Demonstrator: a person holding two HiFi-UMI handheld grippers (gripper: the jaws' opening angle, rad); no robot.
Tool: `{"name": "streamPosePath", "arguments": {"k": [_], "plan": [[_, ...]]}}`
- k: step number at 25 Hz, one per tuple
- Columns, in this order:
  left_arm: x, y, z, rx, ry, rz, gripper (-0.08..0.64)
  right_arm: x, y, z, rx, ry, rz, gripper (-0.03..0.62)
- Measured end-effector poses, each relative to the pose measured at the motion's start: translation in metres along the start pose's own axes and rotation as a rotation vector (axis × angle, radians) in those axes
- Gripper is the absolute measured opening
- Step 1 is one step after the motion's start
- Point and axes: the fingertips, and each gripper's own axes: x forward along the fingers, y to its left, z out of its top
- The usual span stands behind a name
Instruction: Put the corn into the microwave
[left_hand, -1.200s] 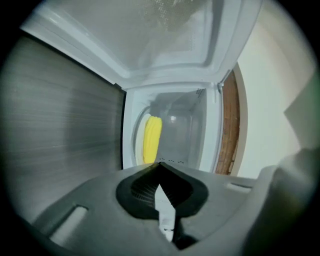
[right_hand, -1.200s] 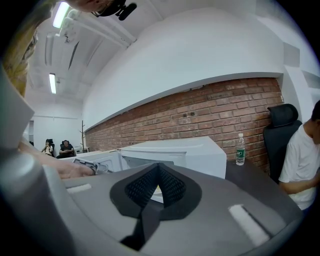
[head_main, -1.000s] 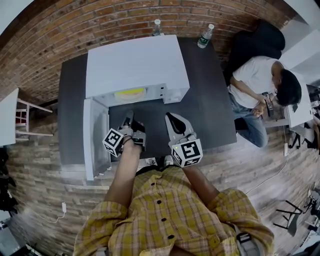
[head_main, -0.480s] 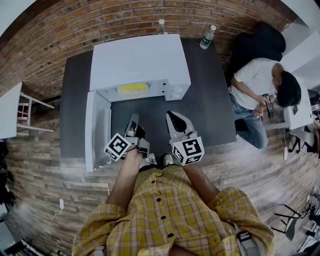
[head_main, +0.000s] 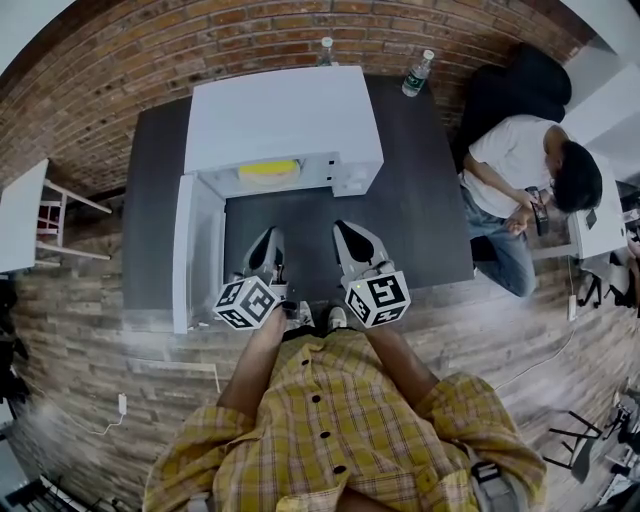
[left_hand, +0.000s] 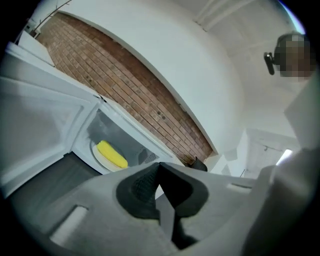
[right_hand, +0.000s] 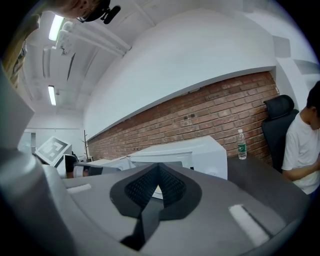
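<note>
The yellow corn lies on a white plate inside the white microwave, whose door hangs open to the left. In the left gripper view the corn shows on its plate in the cavity. My left gripper is shut and empty, held over the dark table in front of the opening, apart from the corn. My right gripper is beside it, also shut with nothing in it. The microwave fills the middle of the right gripper view.
The dark table bears the microwave; two water bottles stand at its back edge. A seated person is at the right, next to a black chair. A white stool stands at the left.
My left gripper has pulled back toward me from the open door, risen and rolled; its marker cube now faces differently. The right gripper has stayed put. The corn rests unchanged in the microwave.
</note>
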Motion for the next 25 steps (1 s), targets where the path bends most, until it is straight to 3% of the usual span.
{"name": "streamPosePath", "arguments": {"k": [8,17,25], "plan": [[-0.012,-0.015,0.009,0.304,-0.027,0.045,-0.002,-0.004,0.005,0.000,-0.011,-0.002,0.001,0.005],[-0.018,-0.036,0.014,0.495,-0.042,0.043,-0.002,-0.007,0.006,0.002,-0.037,0.004,-0.003,0.003],[-0.022,-0.041,0.019,0.570,-0.053,0.059,-0.002,-0.006,0.008,0.002,-0.048,0.005,0.005,0.003]]}}
